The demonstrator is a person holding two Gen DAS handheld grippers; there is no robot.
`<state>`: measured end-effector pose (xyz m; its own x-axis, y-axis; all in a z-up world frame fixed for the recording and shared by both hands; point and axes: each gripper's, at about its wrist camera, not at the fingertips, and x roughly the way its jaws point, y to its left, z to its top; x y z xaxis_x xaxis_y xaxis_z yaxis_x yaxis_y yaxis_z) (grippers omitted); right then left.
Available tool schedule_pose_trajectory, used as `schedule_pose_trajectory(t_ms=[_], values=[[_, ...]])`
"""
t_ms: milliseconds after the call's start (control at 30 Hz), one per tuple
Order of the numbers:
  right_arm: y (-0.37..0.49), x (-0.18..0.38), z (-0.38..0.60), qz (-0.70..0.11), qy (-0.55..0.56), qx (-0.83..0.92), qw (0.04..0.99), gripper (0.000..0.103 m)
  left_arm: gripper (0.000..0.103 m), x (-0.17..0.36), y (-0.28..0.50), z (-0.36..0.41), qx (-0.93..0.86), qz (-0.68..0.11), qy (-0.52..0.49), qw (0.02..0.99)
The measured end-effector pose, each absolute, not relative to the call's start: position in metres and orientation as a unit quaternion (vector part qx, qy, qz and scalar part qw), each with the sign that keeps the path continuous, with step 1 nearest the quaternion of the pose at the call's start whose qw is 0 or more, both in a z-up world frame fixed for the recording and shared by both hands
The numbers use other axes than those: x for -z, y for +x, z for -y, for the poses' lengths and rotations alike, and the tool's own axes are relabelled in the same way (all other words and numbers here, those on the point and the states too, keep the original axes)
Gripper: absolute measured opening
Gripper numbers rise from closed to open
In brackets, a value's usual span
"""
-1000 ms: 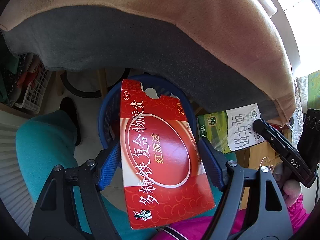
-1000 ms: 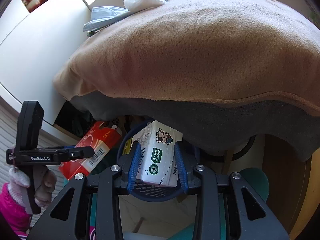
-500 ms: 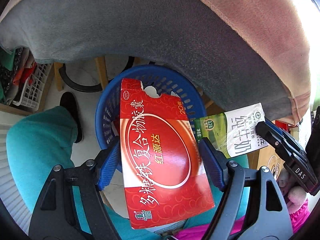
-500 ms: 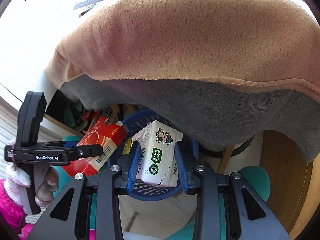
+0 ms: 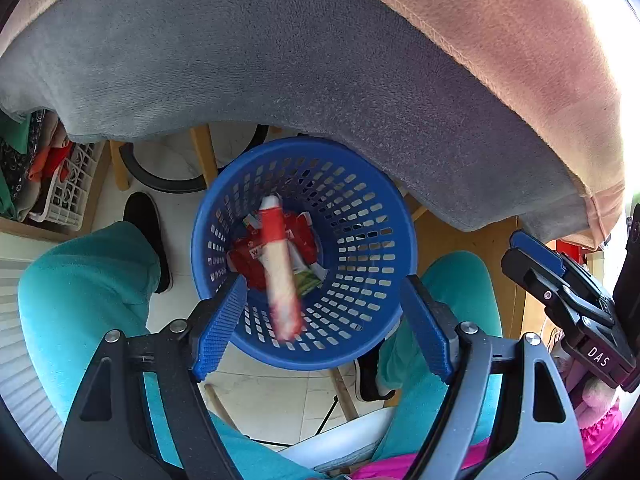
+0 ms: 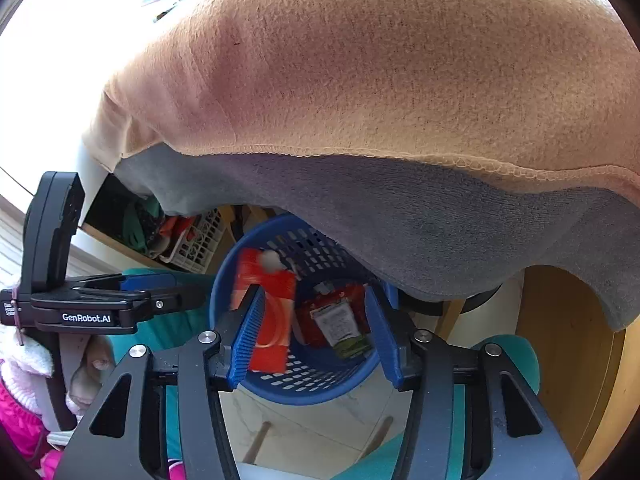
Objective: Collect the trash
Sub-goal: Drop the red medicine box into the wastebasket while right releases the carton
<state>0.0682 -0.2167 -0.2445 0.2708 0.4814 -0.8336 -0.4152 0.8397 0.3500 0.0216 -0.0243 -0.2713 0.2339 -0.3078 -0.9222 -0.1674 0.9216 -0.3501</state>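
so both grippers hang right above the blue basket (image 5: 372, 216), left gripper (image 5: 320, 328) wide and empty, right gripper (image 6: 312, 332) opening with nothing pinched, and the blurry red box (image 5: 280, 276) drops on end into it.

Both wrist views are directed steeply downward, close above the round blue perforated plastic basket (image 5: 360, 248) (image 6: 320, 380). The basket and the overhanging grey-and-tan fleece blanket (image 5: 320, 60) (image 6: 360, 80) are shared.
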Motion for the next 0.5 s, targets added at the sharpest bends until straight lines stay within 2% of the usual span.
schedule_pose_trajectory(t_ms=[500], values=[[0.069, 0.233, 0.223, -0.524, 0.028, -0.284, 0.802, 0.054, 0.081, 0.259, 0.020, 0.015, 0.042, -0.590, -0.189, 0.784]])
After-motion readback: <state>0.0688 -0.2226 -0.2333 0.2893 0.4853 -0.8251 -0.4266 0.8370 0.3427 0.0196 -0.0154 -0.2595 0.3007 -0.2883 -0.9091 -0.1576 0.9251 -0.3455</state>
